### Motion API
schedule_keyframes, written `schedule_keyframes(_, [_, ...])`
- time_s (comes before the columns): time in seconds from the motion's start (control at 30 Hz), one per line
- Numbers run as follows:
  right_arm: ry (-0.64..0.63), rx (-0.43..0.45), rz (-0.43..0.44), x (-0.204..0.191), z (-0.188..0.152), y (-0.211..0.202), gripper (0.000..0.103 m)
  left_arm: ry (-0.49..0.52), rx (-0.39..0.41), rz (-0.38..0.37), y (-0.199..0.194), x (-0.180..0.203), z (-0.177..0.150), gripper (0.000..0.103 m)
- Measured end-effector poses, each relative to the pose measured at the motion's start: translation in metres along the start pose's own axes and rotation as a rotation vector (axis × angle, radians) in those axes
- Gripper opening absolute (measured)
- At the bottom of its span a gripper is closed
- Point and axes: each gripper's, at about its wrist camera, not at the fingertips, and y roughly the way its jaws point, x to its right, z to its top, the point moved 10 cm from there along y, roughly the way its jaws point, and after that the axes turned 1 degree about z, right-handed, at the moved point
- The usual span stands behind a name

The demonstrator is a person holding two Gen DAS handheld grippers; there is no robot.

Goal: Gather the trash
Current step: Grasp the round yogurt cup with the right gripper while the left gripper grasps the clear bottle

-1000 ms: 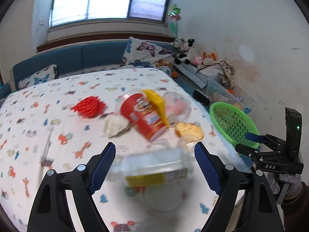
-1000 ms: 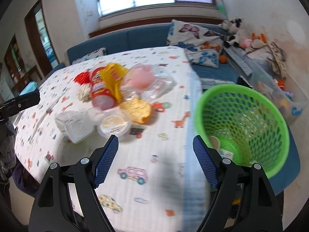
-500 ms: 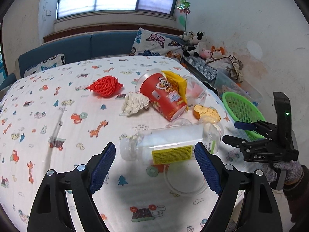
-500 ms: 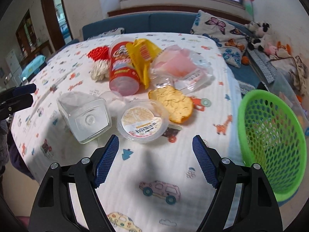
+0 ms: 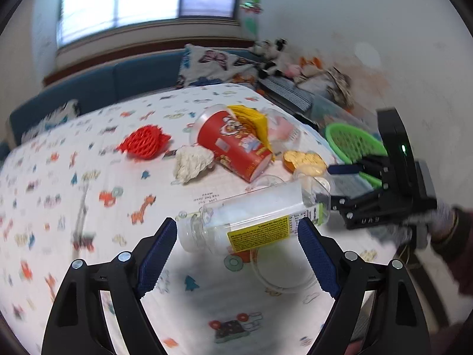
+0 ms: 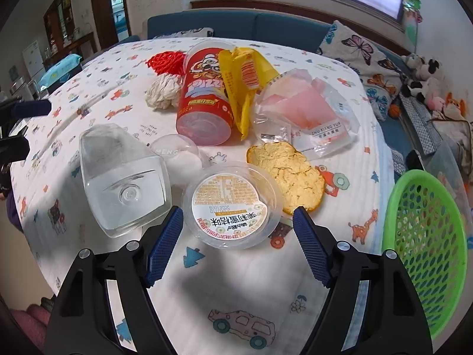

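Note:
A clear plastic bottle [image 5: 257, 222] with a yellow label lies on its side on the printed tablecloth [image 5: 88, 207]. My left gripper [image 5: 236, 224] stands open just in front of it, fingertips level with its ends and not touching. In the right wrist view the bottle's base [image 6: 124, 177] faces me. My right gripper [image 6: 236, 211] is open, its tips either side of a round clear tub [image 6: 233, 204] with a printed lid. Behind lie a red snack canister [image 6: 204, 100], a yellow wrapper [image 6: 245, 80], a pink clear bag [image 6: 307, 109] and an orange peel [image 6: 286, 174].
A green mesh basket [image 6: 425, 236] stands off the table's right edge. A red foam net [image 5: 143, 140], a crumpled white tissue [image 5: 192, 162] and a clear dome lid [image 6: 177, 153] lie on the cloth. A blue sofa [image 6: 236, 26], cushions and soft toys are behind.
My right gripper swung left from beside the basket to the trash pile, and the lidded tub now sits between its tips. My left gripper came slightly lower and closer to the bottle.

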Motion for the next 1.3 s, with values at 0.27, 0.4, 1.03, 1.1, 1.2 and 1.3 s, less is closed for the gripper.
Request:
schedule_keyframes(0.27, [-0.018, -0.025, 0.004, -0.001, -0.006, 0.004, 0.076, 0.127, -0.029, -0.052, 0.012, 0.0, 0.004, 0.083])
schedule_keyframes(0.4, [-0.013, -0.026, 0.012, 0.001, -0.002, 0.006, 0.076, 0.205, -0.044, -0.083, 0.019, 0.006, 0.003, 0.083])
schedule_keyframes(1.03, [0.01, -0.029, 0.042, -0.002, 0.003, 0.008, 0.07, 0.534, -0.133, -0.32, 0.063, 0.036, 0.01, 0.083])
schedule_keyframes(1.1, [0.03, -0.024, 0.044, 0.0, 0.003, 0.004, 0.07, 0.541, -0.146, -0.357, 0.067, 0.036, 0.011, 0.083])
schedule_keyframes(1.2, [0.049, -0.016, 0.039, 0.004, 0.003, -0.003, 0.07, 0.564, -0.157, -0.396, 0.073, 0.036, 0.012, 0.083])
schedule_keyframes(1.3, [0.066, -0.013, 0.034, 0.006, 0.002, -0.009, 0.07, 0.578, -0.174, -0.441, 0.077, 0.039, 0.009, 0.083])
